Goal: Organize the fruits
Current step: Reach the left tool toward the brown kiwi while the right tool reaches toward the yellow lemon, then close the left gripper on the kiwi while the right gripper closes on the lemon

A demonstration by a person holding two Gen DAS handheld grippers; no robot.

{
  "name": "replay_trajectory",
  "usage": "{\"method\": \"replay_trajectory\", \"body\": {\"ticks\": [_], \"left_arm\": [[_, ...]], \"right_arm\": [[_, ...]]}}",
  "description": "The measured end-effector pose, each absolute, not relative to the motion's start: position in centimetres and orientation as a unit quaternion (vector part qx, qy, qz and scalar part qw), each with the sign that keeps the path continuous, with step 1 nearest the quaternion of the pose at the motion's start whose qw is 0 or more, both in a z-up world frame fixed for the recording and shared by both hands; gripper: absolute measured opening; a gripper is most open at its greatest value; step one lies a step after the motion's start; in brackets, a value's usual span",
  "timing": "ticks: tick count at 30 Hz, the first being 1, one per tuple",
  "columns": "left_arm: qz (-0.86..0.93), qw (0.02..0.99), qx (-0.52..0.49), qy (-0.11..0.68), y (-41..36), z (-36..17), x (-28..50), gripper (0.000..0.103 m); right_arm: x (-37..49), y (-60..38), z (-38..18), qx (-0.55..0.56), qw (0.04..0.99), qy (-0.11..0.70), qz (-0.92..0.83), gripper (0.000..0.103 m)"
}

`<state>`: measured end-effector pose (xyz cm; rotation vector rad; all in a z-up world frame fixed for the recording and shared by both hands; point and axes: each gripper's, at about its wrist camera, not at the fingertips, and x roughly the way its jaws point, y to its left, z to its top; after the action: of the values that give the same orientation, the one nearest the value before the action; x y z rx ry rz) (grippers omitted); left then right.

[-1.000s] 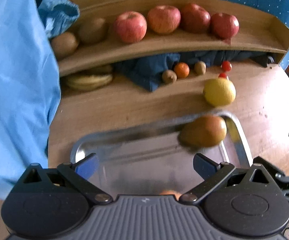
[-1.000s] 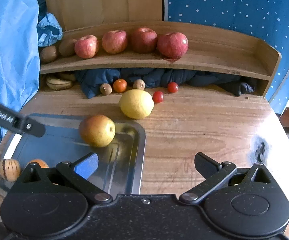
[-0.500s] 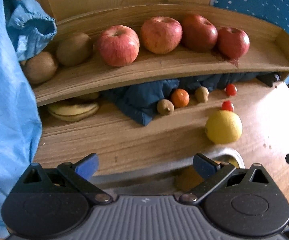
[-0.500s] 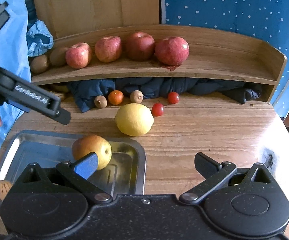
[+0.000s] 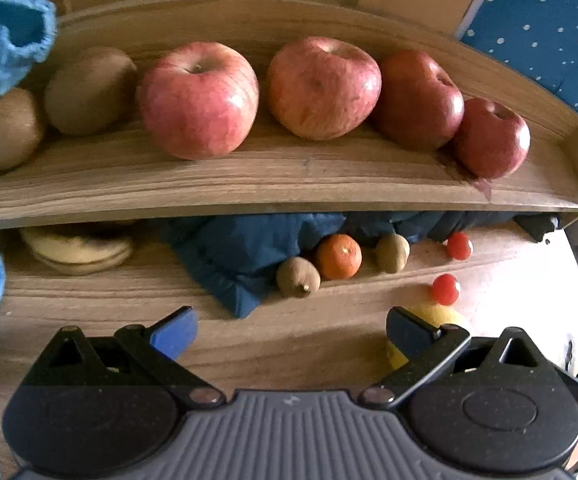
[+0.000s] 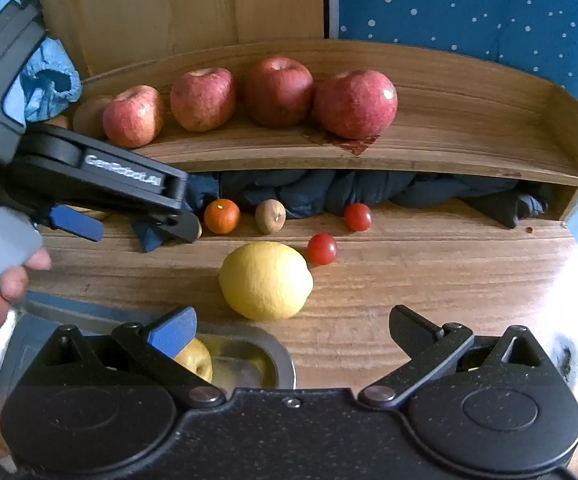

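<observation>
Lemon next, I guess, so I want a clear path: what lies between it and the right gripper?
Only bare wooden tabletop lies between the lemon and the open right gripper, as the right wrist view shows.

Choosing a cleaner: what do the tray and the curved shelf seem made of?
The rounded-corner grey tray looks like polished metal, probably stainless steel: it mirrors the yellow fruit inside. The curved brown shelf shows matte wood grain, solid or laminate I cannot tell.

Both tools: black pivoting linkages, silver pivot screws, one blue finger pad each. Left tool (image 5: 291,326) has ribbed grey body; right tool (image 6: 292,326) speckled black. White "GenRobot.AI" lettering at frame left, right view.
</observation>
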<state>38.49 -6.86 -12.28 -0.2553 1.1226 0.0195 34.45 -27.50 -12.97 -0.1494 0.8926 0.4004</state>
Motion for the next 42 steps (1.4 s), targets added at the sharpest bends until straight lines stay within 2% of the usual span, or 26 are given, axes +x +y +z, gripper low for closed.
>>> {"method": "replay_trajectory", "body": {"ticks": [5, 8, 18, 23, 31, 42], "left_arm": [[-0.011, 0.839, -0.132, 0.528, -6.9, -13.0, 39.3, 0.102], [-0.017, 0.841, -0.136, 0.523, -7.0, -13.3, 39.4, 0.099], [-0.031, 0.842, -0.158, 0.515, -6.2, -14.1, 39.8, 0.080], [-0.035, 0.841, -0.164, 0.515, -6.0, -14.2, 40.2, 0.064], [-0.031, 0.836, -0.169, 0.521, -5.7, -14.8, 40.5, 0.052], [-0.023, 0.839, -0.158, 0.521, -5.9, -15.0, 40.8, 0.043]], "right_arm": [[35.1, -26.7, -13.6, -0.079, 0.877, 0.432, 0.194, 0.102], [35.2, -26.3, -13.9, -0.079, 0.875, 0.436, 0.195, 0.102], [35.7, -25.5, -14.8, -0.078, 0.875, 0.436, 0.193, 0.102], [36.2, -25.2, -14.9, -0.074, 0.878, 0.433, 0.192, 0.102], [36.8, -24.7, -15.0, -0.073, 0.878, 0.432, 0.191, 0.090], [37.4, -24.4, -15.8, -0.060, 0.871, 0.455, 0.175, 0.086]]}}
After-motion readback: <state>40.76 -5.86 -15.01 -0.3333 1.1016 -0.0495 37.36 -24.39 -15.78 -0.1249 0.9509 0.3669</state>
